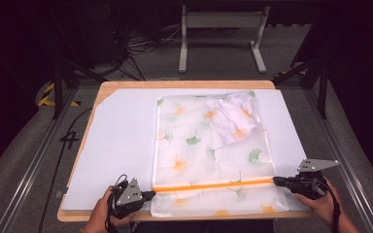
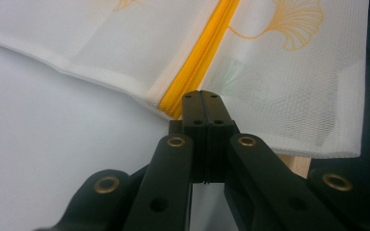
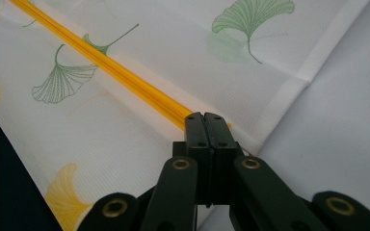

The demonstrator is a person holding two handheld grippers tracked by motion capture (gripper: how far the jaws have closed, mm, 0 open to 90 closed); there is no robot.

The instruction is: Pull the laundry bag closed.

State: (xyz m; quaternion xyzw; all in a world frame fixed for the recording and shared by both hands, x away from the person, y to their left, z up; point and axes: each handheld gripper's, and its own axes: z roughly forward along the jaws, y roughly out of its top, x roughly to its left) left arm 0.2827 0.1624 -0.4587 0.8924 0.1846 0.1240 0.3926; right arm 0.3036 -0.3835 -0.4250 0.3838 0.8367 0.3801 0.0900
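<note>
A: Mesh laundry bag [image 1: 213,155], printed with ginkgo leaves, lies flat on the white sheet [image 1: 121,145] covering the table [image 1: 184,84], right of centre. Its orange zipper [image 1: 213,185] runs across the near end, from 9 o'clock to 3 o'clock in the high view.

B: And the crumpled cloth [image 1: 235,116]?

A: It sits at about 1 o'clock on the bag, apparently inside the mesh at the far end, well apart from the zipper; whether inside or on top cannot be told with certainty.

B: State of the claws?

A: Left gripper [image 1: 148,195] is clenched, jaws pressed together at the zipper's 9 o'clock end; in the left gripper view [image 2: 202,103] the tips rest at the zipper's end, just by the bag's hem. Right gripper [image 1: 276,180] is likewise clenched, tips at the 3 o'clock end [image 3: 204,120]. Whether either pinches a zipper pull or fabric is hidden by the tips.

B: Why one at each end?

A: Judged from the layout, one end is anchored so the zipper stays taut and straight while the other end is worked.
</note>
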